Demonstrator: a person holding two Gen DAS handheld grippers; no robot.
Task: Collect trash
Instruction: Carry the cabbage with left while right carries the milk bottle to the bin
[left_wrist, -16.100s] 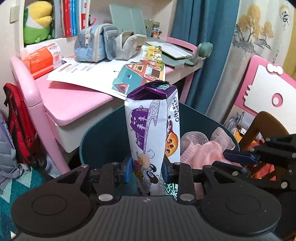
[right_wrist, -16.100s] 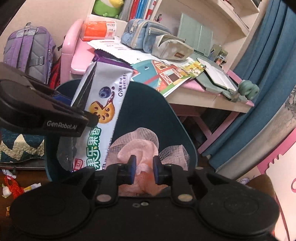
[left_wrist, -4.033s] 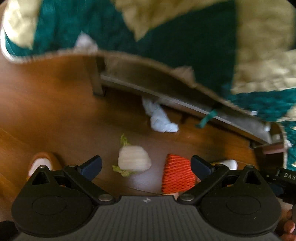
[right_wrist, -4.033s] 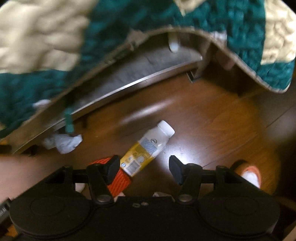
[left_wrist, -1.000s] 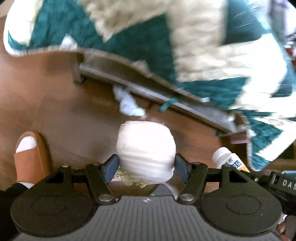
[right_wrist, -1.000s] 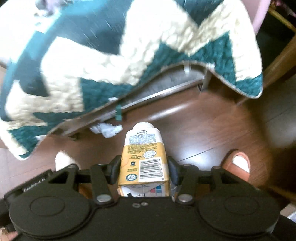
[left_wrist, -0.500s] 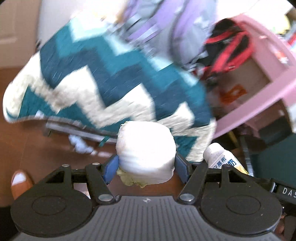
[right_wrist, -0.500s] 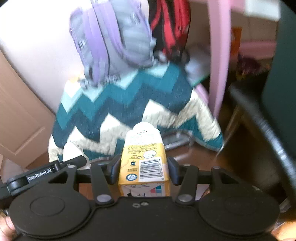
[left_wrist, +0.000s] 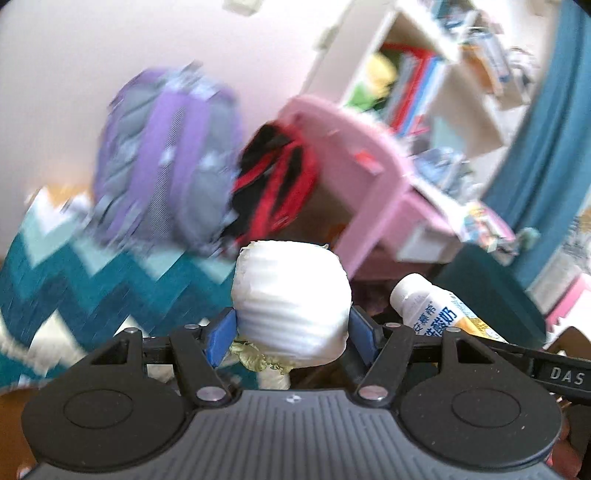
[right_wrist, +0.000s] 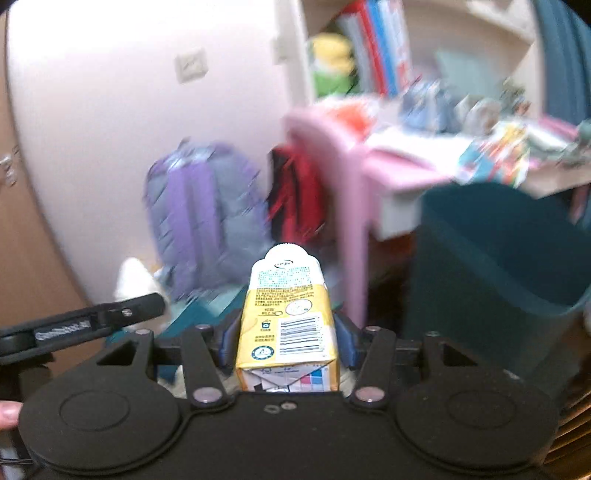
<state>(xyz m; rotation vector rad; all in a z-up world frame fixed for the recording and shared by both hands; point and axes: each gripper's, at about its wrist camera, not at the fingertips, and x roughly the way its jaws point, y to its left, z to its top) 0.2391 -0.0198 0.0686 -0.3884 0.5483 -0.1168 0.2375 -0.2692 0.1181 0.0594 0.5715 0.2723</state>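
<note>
My left gripper (left_wrist: 291, 334) is shut on a white foam wrap (left_wrist: 291, 301) with a scrap of green leaf under it, held up in the air. My right gripper (right_wrist: 286, 341) is shut on a yellow and white drink bottle (right_wrist: 287, 325), its cap pointing away. That same bottle (left_wrist: 439, 308) shows at the right of the left wrist view, beside the foam. The dark teal trash bin (right_wrist: 498, 254) stands to the right of the bottle; its rim (left_wrist: 491, 284) is also behind the bottle in the left wrist view. The left gripper's arm (right_wrist: 81, 325) crosses the lower left of the right wrist view.
A pink desk (right_wrist: 354, 155) with papers and pencil cases stands behind the bin. A purple backpack (left_wrist: 162, 155) and a red and black bag (left_wrist: 277, 177) hang beside it. A teal zigzag blanket (left_wrist: 74, 288) lies at lower left. Shelves with books rise behind.
Both grippers have risen from the floor with their loads and tilted up. The view went from wood floor and blanket to backpacks, desk and bin.
</note>
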